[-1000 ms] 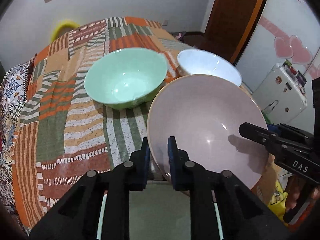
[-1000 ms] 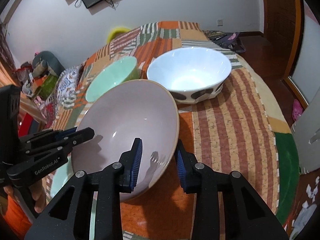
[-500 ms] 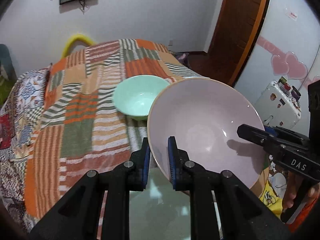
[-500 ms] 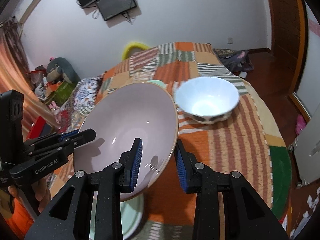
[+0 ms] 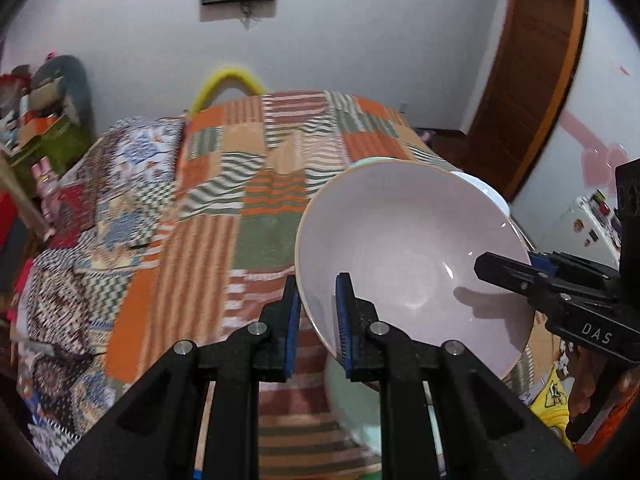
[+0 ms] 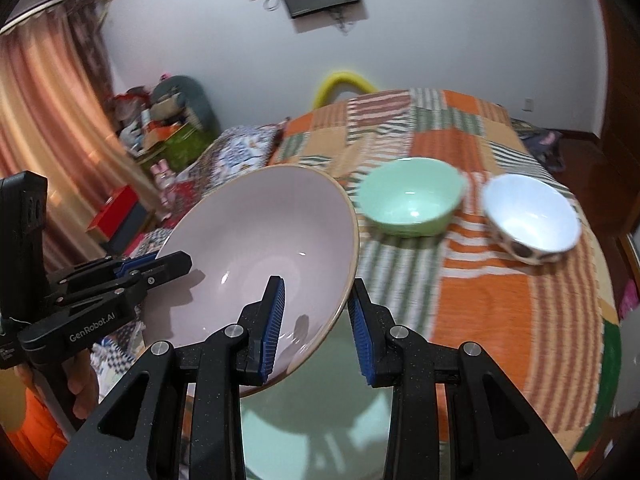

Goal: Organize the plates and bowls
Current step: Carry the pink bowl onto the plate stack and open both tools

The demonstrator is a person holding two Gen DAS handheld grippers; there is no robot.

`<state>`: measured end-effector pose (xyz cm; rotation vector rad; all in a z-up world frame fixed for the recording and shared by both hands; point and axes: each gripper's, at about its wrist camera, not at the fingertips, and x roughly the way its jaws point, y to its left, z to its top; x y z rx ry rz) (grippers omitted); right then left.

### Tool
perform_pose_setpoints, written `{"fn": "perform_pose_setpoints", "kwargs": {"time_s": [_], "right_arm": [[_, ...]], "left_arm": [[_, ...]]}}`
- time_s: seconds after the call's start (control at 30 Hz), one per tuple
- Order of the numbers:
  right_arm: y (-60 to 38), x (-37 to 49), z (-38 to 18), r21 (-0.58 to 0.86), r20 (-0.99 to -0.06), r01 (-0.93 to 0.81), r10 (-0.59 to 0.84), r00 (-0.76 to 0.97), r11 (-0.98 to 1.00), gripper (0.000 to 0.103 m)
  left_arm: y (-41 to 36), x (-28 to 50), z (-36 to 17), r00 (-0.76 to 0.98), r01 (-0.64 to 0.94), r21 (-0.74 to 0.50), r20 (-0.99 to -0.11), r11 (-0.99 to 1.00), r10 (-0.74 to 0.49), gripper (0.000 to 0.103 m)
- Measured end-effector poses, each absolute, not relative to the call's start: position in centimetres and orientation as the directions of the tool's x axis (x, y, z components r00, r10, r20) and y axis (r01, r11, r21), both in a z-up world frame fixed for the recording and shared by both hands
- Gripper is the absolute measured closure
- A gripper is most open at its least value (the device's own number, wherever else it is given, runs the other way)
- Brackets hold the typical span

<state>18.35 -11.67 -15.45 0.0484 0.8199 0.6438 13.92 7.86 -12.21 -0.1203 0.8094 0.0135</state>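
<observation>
Distance has grown between the pink bowl (image 6: 264, 256), clamped by its rim in both the left tongs (image 5: 316, 320) and right tongs (image 6: 316, 316), and the green bowl (image 6: 412, 196) and white bowl (image 6: 530, 216) now lying well beyond, so it is probably being carried off for stacking.

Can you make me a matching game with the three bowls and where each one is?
Things:
1. pink bowl
2. green bowl
3. white bowl

Places:
A. on the patchwork blanket, nearest its right edge in the right wrist view
B. held up by both claws, left claw and right claw, on opposite rims
C. on the blanket, between the other two bowls

Pairs: 1-B, 2-C, 3-A
</observation>
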Motion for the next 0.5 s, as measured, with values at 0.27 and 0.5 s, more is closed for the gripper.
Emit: {"fn": "perform_pose_setpoints", "kwargs": {"time_s": [0.27, 0.5], "right_arm": [[-6.2, 17.2, -16.7, 0.285, -0.685, -0.597, 0.595, 0.42, 0.749, 0.073], [-2.3, 16.5, -19.0, 0.279, -0.737, -0.634, 0.584, 0.34, 0.721, 0.073]], "left_arm": [[12.7, 10.3, -13.2, 0.677, -0.166, -0.098, -0.735, 0.981, 0.041, 0.087], [16.3, 8.0, -16.5, 0.635, -0.243, -0.137, -0.771, 0.96, 0.05, 0.087]]}}
